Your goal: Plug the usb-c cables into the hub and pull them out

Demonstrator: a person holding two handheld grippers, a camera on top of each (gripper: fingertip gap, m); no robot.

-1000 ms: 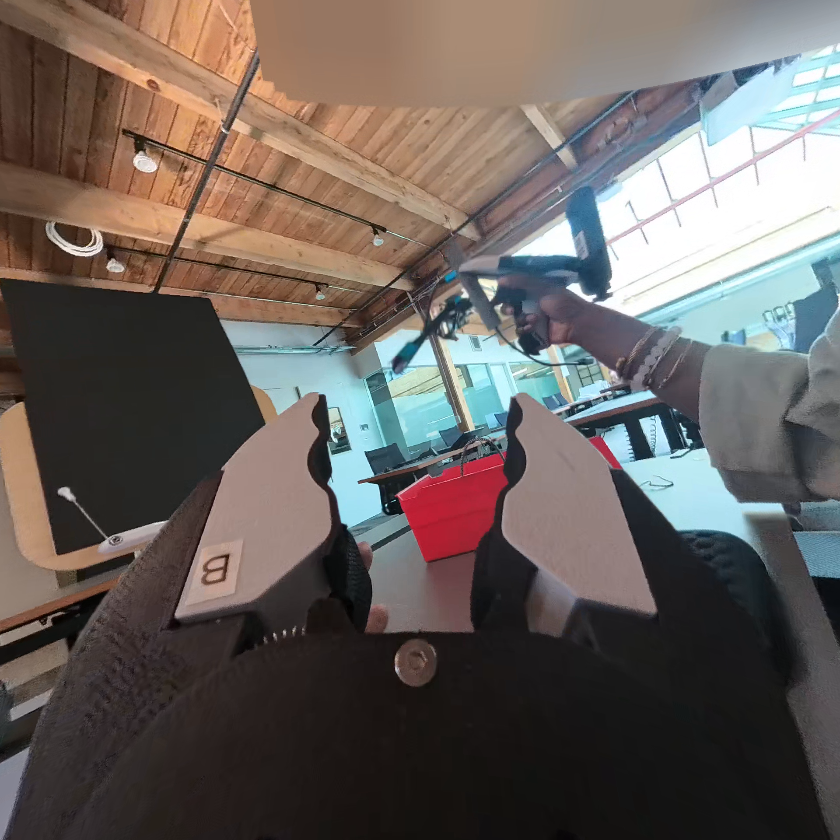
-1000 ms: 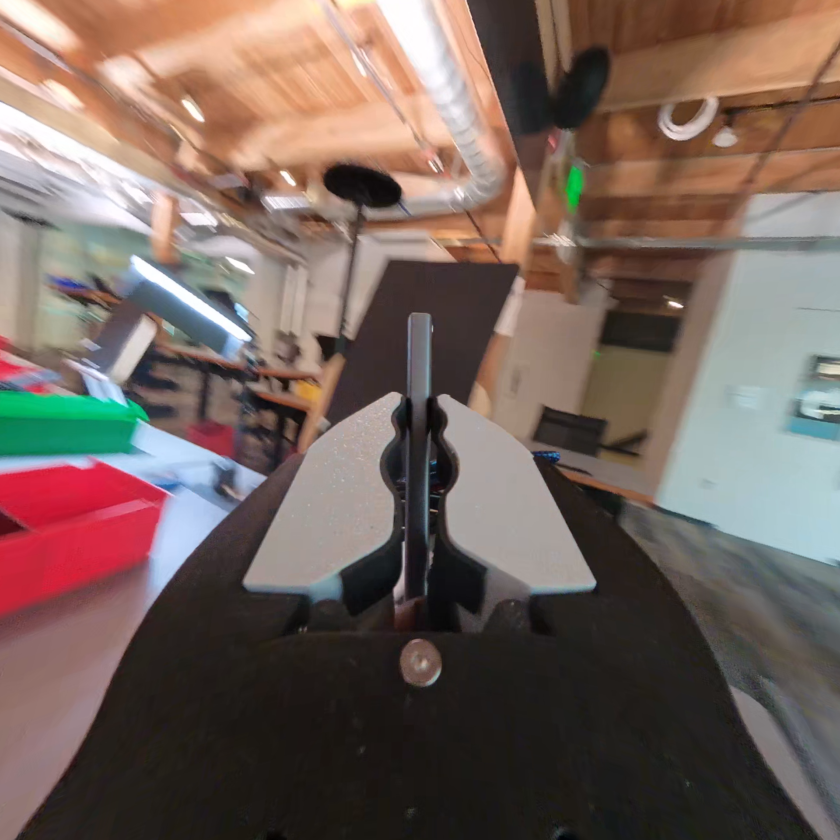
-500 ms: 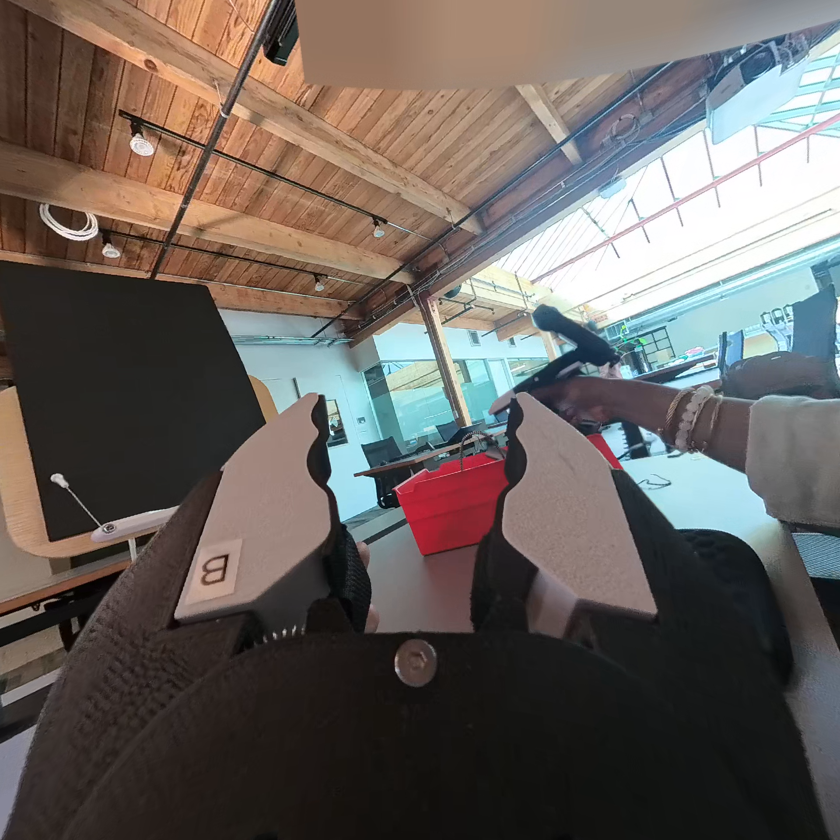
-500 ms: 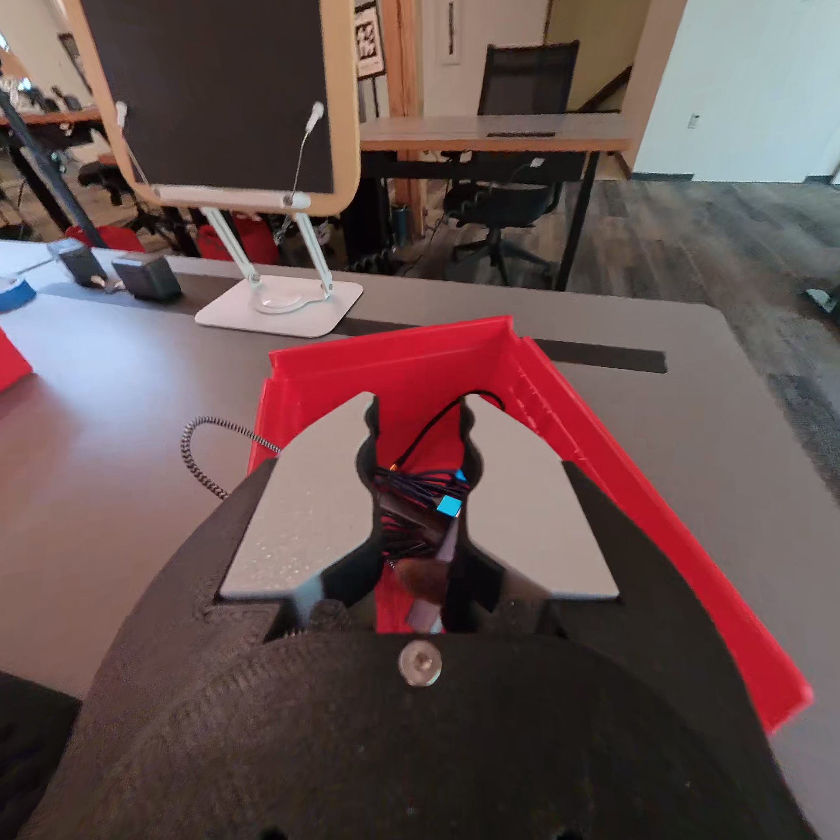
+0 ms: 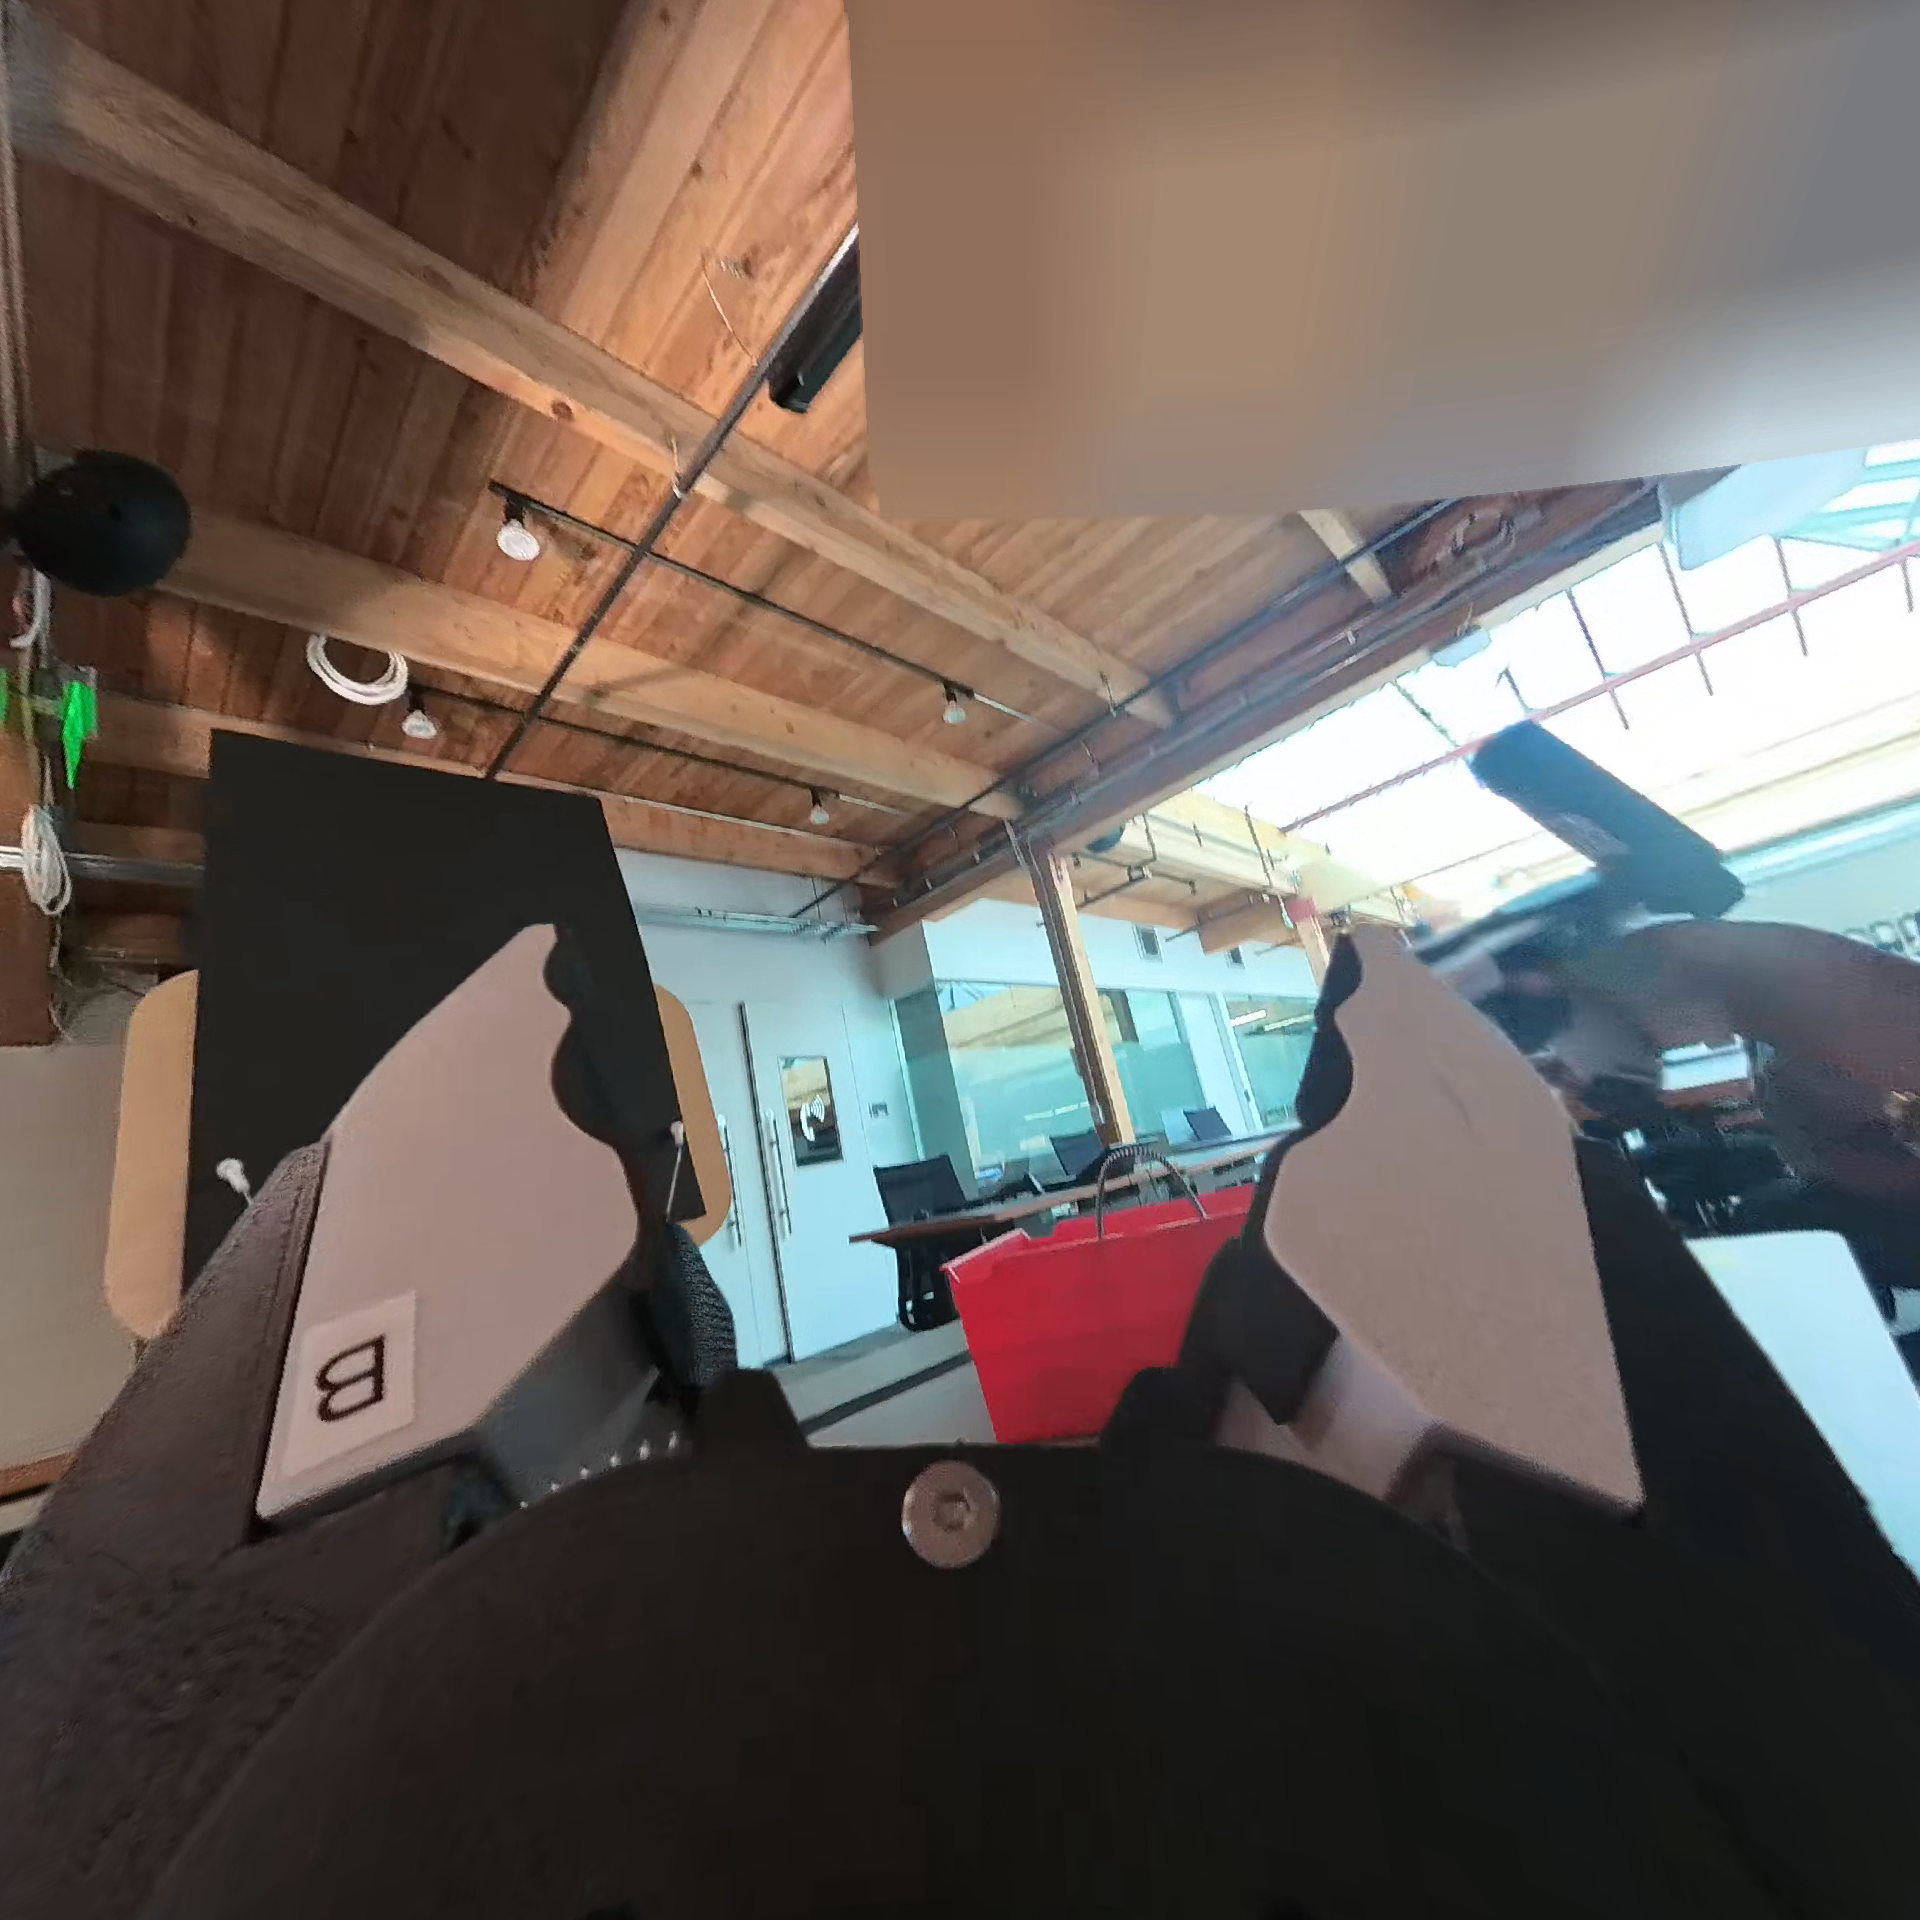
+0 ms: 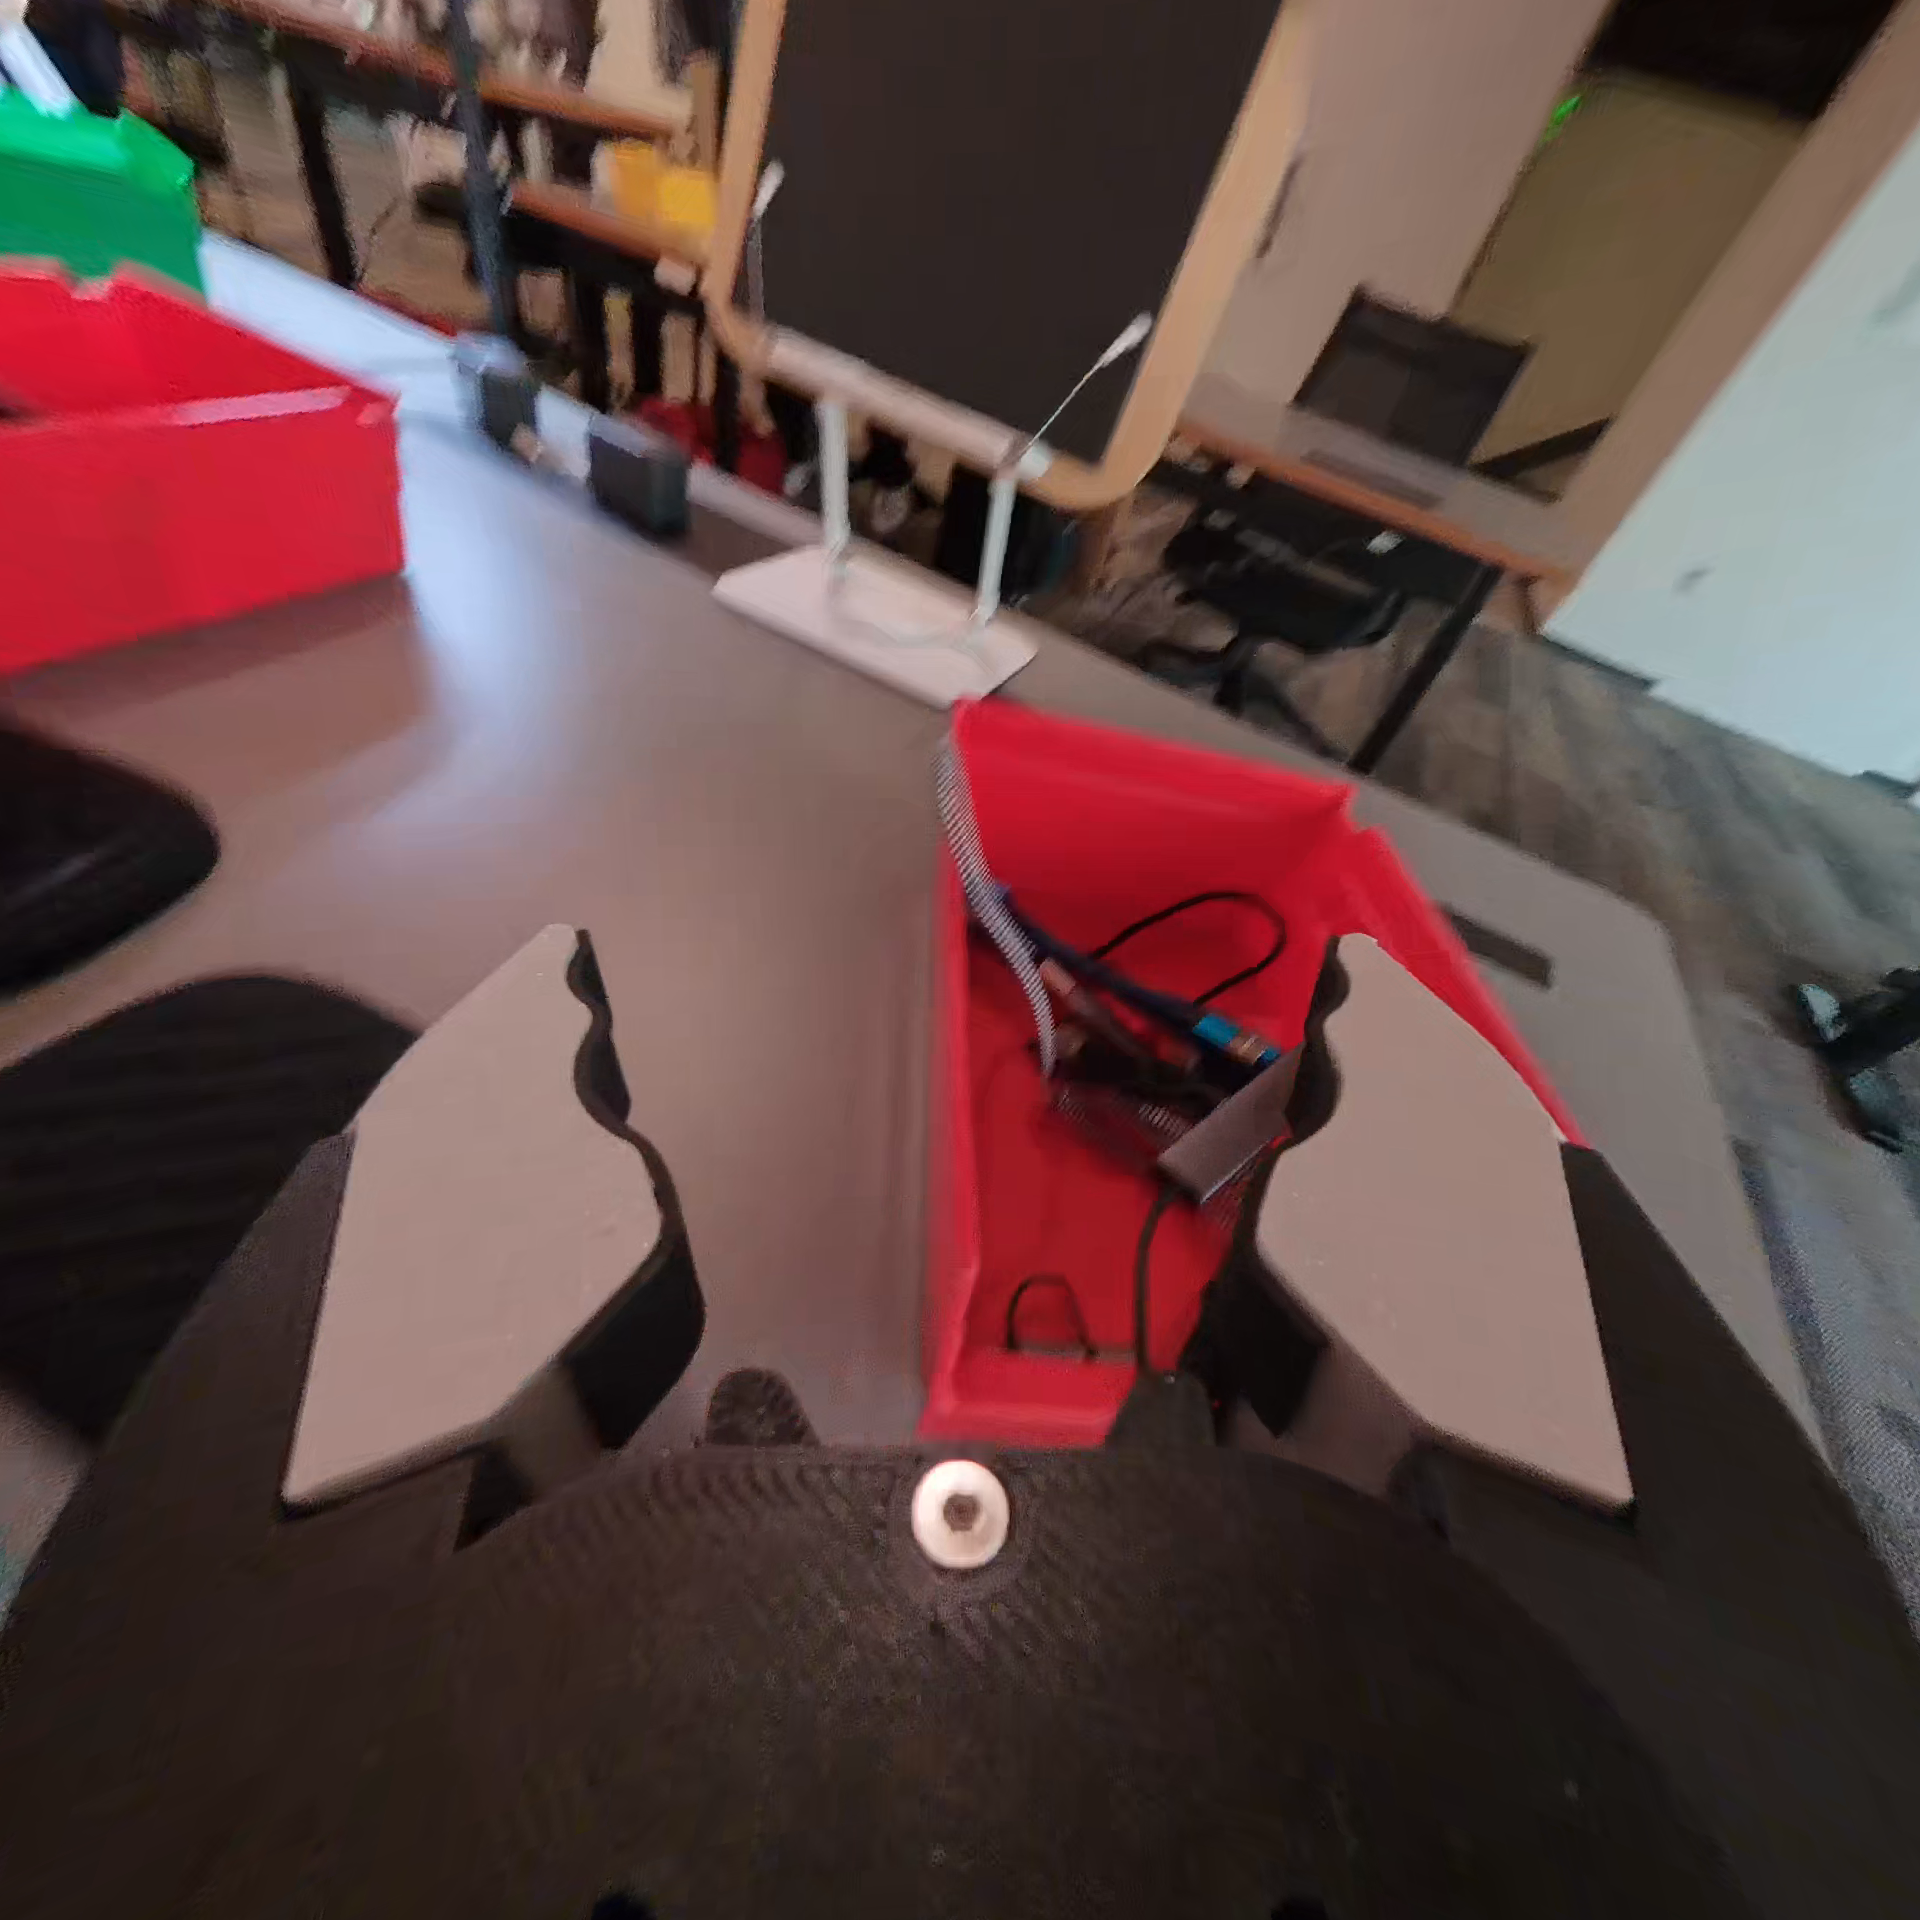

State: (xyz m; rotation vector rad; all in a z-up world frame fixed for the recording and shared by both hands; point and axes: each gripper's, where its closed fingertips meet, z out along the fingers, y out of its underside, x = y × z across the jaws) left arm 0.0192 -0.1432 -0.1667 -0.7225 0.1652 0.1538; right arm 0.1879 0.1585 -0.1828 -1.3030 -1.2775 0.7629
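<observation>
In the right wrist view my right gripper (image 6: 951, 945) is wide open and empty above the table. A grey hub (image 6: 1231, 1127) lies in a red bin (image 6: 1143, 810) just by the right finger, among tangled cables (image 6: 1132, 997), one with a blue plug (image 6: 1226, 1036) and one braided (image 6: 987, 883). In the left wrist view my left gripper (image 5: 940, 961) is wide open and empty, tilted up toward the ceiling. The red bin (image 5: 1081, 1320) shows between its fingers. The other gripper (image 5: 1600, 842), held in a hand, is at the right, blurred.
A dark panel on a white stand (image 6: 883, 613) is at the back of the grey table (image 6: 623, 831). A second red bin (image 6: 177, 468) and a green bin (image 6: 83, 187) are at the left. Small black boxes (image 6: 634, 478) sit behind. The table's right edge drops to the floor. It is some 15 centimetres from my right tips to the grey hub (image 6: 1231, 1127).
My right gripper came down from overhead, let the hub drop into the red bin and opened wide. My left gripper opened wider and tilted a little.
</observation>
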